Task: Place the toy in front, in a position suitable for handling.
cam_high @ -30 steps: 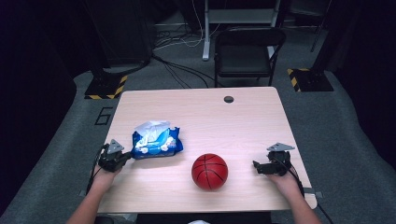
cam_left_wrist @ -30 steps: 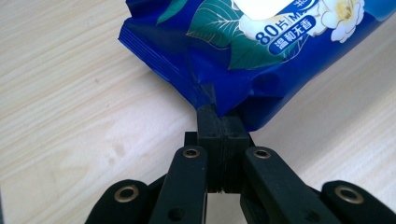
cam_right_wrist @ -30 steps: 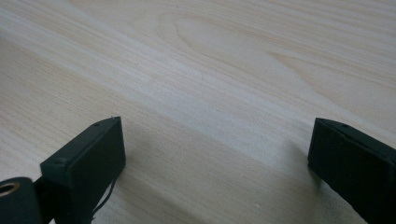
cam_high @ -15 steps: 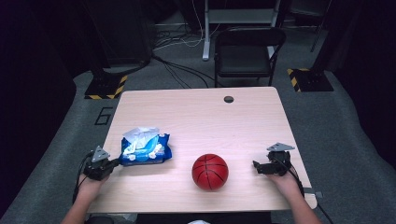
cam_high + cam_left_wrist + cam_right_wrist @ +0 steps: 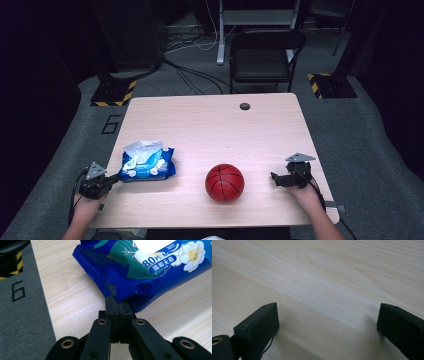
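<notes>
High view: the table (image 5: 210, 125) takes up most of the frame, pale wood, with a chair (image 5: 265, 55) behind its far edge. A ball (image 5: 225, 183) sits near the front edge, about midway between the hands. The pack (image 5: 147, 162), a blue wet-wipe pouch, lies flat at the front left, close to the table's left edge and well apart from the ball. The left gripper (image 5: 112, 179) meets the pack's left end; the right gripper (image 5: 274, 177) rests low at the front right, jaws spread wide over bare wood with nothing between them.

In the left gripper view, the jaws are clenched on the pack's (image 5: 150, 270) crimped end seam, pads pressed together with only the thin film between.

The step looks like a drag of the pack toward the left edge. To do it well, I'd keep the pull low and in line with the seam, slow enough that the film doesn't slip or tear, and stop before the pack overhangs.

The pack's long axis runs roughly left to right across the table, its gripped end pointing left, its printed face up.
</notes>
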Available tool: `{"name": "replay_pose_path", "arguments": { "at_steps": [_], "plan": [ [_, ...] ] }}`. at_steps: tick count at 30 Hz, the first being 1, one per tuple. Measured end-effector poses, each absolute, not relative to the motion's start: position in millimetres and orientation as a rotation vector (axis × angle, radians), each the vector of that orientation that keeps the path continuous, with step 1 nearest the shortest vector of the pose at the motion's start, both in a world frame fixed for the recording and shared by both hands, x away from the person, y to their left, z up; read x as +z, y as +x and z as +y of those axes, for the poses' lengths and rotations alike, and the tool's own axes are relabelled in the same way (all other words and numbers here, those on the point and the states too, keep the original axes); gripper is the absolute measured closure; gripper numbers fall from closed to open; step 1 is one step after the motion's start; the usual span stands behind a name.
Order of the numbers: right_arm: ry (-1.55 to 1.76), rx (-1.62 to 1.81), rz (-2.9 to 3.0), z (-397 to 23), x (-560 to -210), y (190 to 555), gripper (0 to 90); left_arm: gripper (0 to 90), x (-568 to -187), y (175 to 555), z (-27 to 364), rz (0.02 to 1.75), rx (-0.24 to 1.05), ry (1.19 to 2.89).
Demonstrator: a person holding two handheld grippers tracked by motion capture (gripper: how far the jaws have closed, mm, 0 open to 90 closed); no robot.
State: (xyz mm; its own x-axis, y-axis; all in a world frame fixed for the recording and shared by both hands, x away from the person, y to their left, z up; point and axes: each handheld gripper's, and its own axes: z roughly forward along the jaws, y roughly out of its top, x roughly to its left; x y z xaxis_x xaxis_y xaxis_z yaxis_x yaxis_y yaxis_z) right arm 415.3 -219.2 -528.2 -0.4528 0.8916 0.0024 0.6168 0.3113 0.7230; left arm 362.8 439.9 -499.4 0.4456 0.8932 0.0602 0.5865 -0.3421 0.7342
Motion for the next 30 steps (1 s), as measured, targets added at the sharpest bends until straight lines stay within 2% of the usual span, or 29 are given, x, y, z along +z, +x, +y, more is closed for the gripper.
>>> {"name": "replay_pose_path", "arguments": {
  "at_steps": [2, 5, 11, 14, 19, 25, 27, 28, 30],
  "plan": [
    [1.341, 0.934, 2.184, -219.3, -528.2, 415.3, 3.2, 81.2, -498.6, 362.5, 440.8, 1.256, 0.628, 2.041],
    [1.343, 0.936, 2.183, -219.0, -528.2, 415.2, 3.3, 61.6, -493.6, 359.1, 443.7, 1.290, 0.610, 1.976],
    [1.345, 0.924, 2.201, -219.8, -526.0, 415.4, 7.4, 48.6, -485.1, 351.4, 438.9, 1.276, 0.657, 2.002],
    [1.323, 0.924, 2.222, -220.3, -523.0, 415.4, 15.5, 41.2, -478.4, 345.5, 440.1, 1.273, 0.643, 1.970],
    [1.307, 0.901, 2.237, -215.9, -518.6, 413.6, 21.4, 37.8, -468.5, 342.0, 430.6, 1.238, 0.636, 1.951],
    [1.294, 0.933, 2.232, -206.7, -504.2, 404.3, 24.6, 38.0, -462.3, 345.0, 394.2, 1.152, 0.599, 1.964],
    [1.283, 0.933, 2.239, -203.2, -500.8, 400.7, 26.5, 41.0, -463.4, 347.6, 381.5, 1.102, 0.591, 1.976],
    [1.278, 0.934, 2.238, -201.6, -499.7, 399.3, 28.3, 44.9, -464.0, 349.4, 375.4, 1.080, 0.586, 1.986],
    [1.265, 0.940, 2.249, -198.8, -496.9, 395.6, 43.8, 49.3, -465.0, 353.3, 363.9, 1.060, 0.581, 1.999]
  ]
}}
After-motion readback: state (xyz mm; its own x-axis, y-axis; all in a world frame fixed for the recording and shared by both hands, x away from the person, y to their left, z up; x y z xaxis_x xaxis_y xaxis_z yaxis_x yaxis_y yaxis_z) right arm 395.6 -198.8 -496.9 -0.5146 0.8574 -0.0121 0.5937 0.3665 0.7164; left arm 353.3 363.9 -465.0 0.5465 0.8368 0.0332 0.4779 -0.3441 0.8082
